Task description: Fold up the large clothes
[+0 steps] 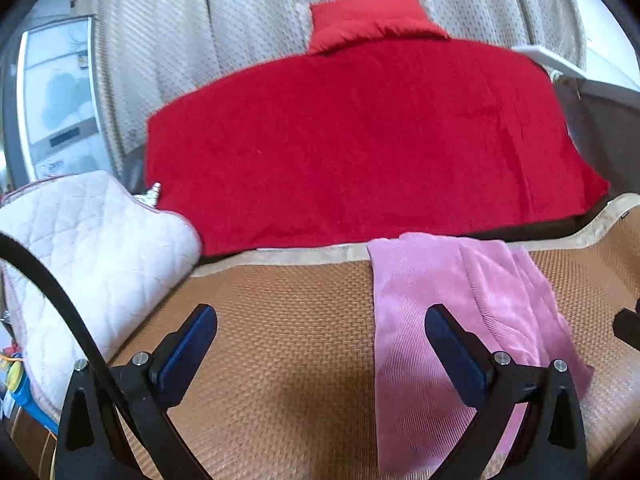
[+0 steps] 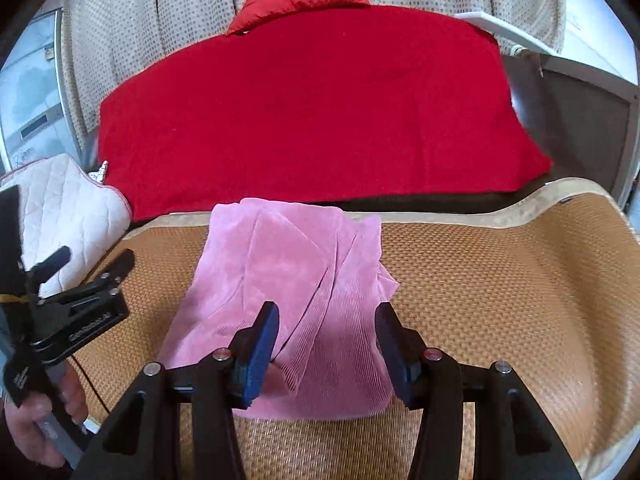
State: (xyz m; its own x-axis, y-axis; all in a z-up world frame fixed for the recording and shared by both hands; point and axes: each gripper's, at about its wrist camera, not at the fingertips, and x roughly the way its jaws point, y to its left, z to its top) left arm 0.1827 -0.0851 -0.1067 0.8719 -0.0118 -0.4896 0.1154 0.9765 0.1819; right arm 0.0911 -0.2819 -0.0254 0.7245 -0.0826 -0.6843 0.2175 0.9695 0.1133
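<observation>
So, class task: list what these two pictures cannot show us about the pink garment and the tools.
- Pink garment: near hem, right wrist view, hidden behind the right tool.
- Same garment, left wrist view: lower end cut off by the frame edge.
- Left tool: open over the woven mat; contact unclear.

One pink garment, two grippers.

Black gripper frames; blue pads; silver screws; bare hand.
</observation>
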